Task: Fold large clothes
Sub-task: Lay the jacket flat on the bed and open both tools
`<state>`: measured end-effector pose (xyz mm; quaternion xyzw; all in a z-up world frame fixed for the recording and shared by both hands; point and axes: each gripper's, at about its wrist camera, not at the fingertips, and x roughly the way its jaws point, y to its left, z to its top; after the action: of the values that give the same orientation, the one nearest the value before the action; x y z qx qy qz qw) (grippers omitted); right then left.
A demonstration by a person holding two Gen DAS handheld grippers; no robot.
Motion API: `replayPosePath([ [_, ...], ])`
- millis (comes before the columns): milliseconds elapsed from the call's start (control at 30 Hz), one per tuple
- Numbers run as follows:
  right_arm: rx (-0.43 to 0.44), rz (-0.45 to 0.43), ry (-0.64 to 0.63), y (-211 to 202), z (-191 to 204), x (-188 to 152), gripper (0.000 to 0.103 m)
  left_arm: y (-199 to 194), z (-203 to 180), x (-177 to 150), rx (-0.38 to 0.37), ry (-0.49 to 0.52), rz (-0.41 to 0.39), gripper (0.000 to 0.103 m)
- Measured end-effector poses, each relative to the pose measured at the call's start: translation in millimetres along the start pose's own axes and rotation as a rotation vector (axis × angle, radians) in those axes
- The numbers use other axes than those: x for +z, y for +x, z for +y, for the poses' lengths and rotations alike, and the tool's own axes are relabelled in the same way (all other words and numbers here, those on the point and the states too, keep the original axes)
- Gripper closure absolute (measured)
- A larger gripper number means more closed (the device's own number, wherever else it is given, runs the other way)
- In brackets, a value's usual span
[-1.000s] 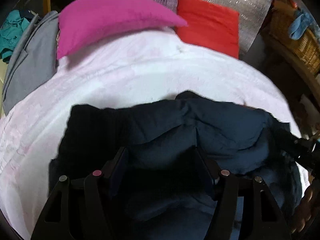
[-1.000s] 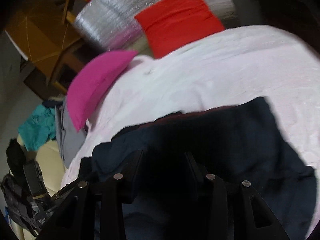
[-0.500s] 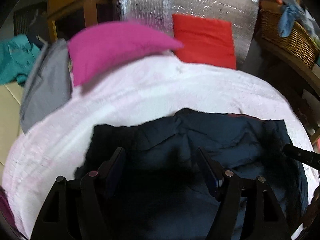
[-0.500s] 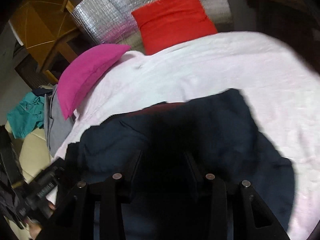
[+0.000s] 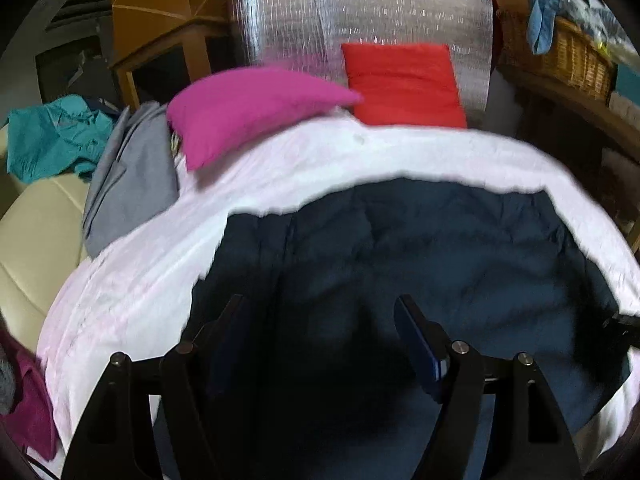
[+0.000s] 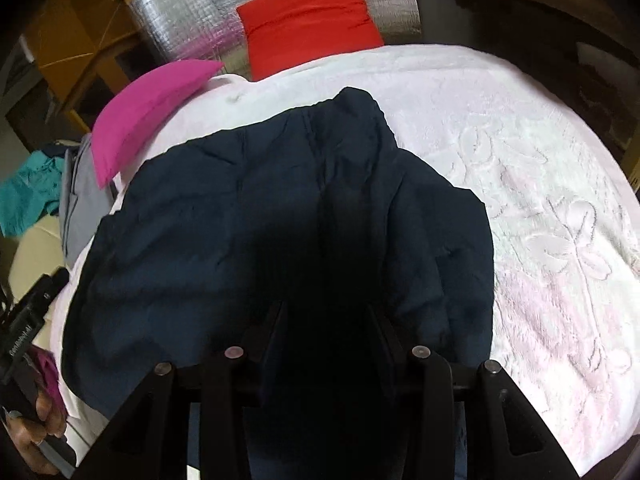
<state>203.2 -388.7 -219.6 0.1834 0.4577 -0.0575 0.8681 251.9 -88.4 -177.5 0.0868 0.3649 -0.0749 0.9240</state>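
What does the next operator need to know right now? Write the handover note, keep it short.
Left tongs: open, over the near part of the navy garment, gripping nothing.
Right tongs: open, low over the same garment; whether the fingers touch the fabric cannot be told.
The garment lies spread on the white-pink blanket, roughly flat with some wrinkles. Magenta pillow and red pillow sit at the far end, a grey garment to the left.
Done: garment laid out. Left: all the folds; no neat fold shows yet.
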Motion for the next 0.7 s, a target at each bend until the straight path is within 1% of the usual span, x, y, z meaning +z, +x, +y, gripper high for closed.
replayPosePath([
  [100,0.05,-0.038,0.001,-16.6,1.1,-11.8,0.058,0.0,4.7,-19.9,0.043,-0.001,0.039,0.028],
  [133,0.078,-0.058,-0.002,-25.2,2.5,-18.4,0.058,-3.0,8.9,-24.4,0.052,-0.012,0.041,0.028],
  [233,0.127,-0.099,-0.037,-41.7,11.9,-35.3,0.058,-18.5,26.0,-38.6,0.089,-0.06,0.012,0.028],
  [267,0.137,-0.105,-0.051,-44.6,15.6,-40.5,0.058,-21.2,29.9,-43.0,0.102,-0.066,0.008,0.028],
  [300,0.138,-0.104,-0.058,-44.8,18.2,-43.8,0.056,-20.4,34.1,-49.6,0.117,-0.066,0.02,0.028],
  [333,0.129,-0.082,-0.067,-40.6,22.0,-50.2,0.053,-15.9,36.5,-55.4,0.125,-0.066,0.047,0.027],
  [400,0.108,-0.03,-0.064,-25.7,23.2,-55.8,0.052,-4.7,39.1,-63.7,0.11,-0.069,0.086,0.025],
  [433,0.088,-0.003,-0.056,-15.2,23.5,-58.6,0.051,-0.3,38.3,-67.1,0.107,-0.06,0.091,0.024],
  [467,0.079,0.002,-0.06,-12.5,24.9,-59.4,0.051,0.0,37.3,-68.1,0.109,-0.048,0.091,0.024],
  [533,0.064,-0.003,-0.071,-15.2,29.2,-60.1,0.05,-10.8,35.8,-67.3,0.115,-0.025,0.083,0.024],
  [567,0.075,-0.017,-0.057,-22.0,27.5,-62.1,0.049,-19.0,35.7,-68.1,0.113,-0.027,0.069,0.024],
  [633,0.087,-0.046,-0.033,-32.6,24.5,-69.1,0.042,-38.9,37.5,-71.7,0.093,-0.06,0.039,0.024],
  [700,0.081,-0.068,-0.034,-42.2,24.0,-72.9,0.041,-59.7,38.8,-72.8,0.068,-0.085,0.004,0.024],
])
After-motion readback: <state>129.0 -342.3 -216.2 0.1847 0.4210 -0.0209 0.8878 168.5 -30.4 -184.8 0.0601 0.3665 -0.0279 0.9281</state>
